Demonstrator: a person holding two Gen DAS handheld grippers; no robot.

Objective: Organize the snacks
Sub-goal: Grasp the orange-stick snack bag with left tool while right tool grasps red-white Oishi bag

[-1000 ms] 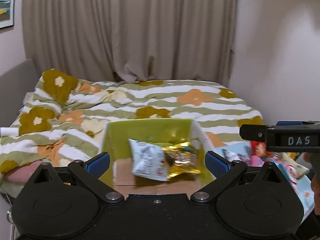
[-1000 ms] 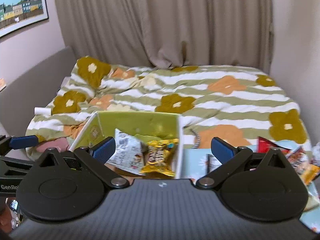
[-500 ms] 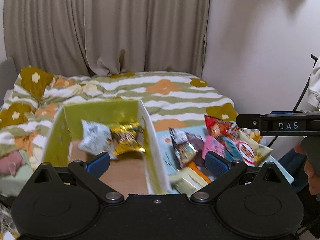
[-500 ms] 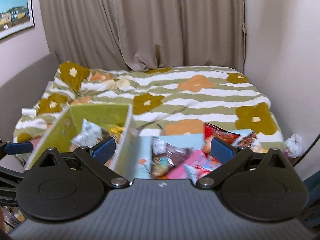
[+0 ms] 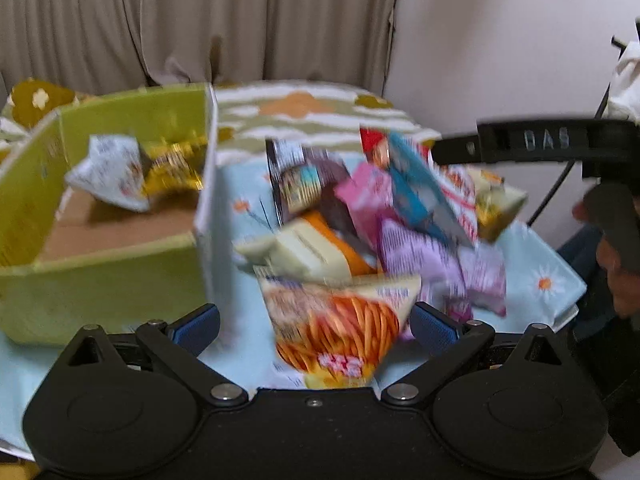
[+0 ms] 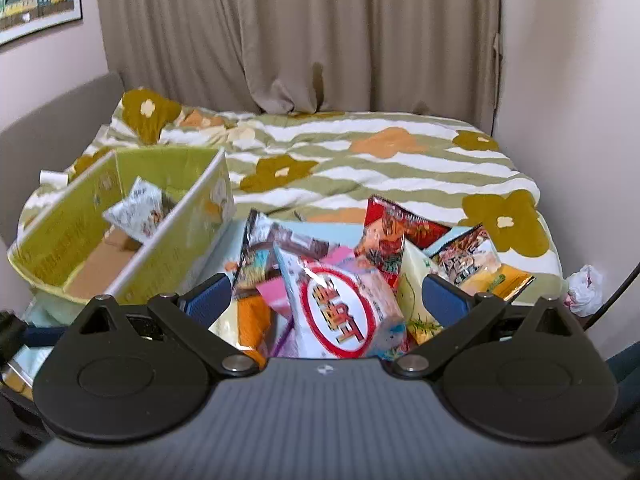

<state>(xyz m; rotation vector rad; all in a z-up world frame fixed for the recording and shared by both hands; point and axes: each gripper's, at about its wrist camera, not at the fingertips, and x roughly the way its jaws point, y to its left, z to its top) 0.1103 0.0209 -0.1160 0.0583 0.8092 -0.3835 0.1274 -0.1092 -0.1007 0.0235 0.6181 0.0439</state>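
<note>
Both your left gripper (image 5: 314, 326) and right gripper (image 6: 326, 294) gape empty: 2 packets lie in the green cardboard box (image 5: 100, 284), the colourful snack pile (image 6: 340, 280) awaits.

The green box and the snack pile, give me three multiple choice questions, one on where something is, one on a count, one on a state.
1. Where does the snack pile lie relative to the green box?
A. To its right
B. Inside it
C. To its left

2. How many packets show inside the green box in the left wrist view?
A. None
B. Two
C. Five

3. How do the jaws of the right gripper stand?
A. Shut on a packet
B. Open
C. Shut, holding nothing

Answers: 1 A, the pile sits on the pale blue cloth right of the box; 2 B, a white packet and a gold packet; 3 B, the blue pads stand wide apart.
</note>
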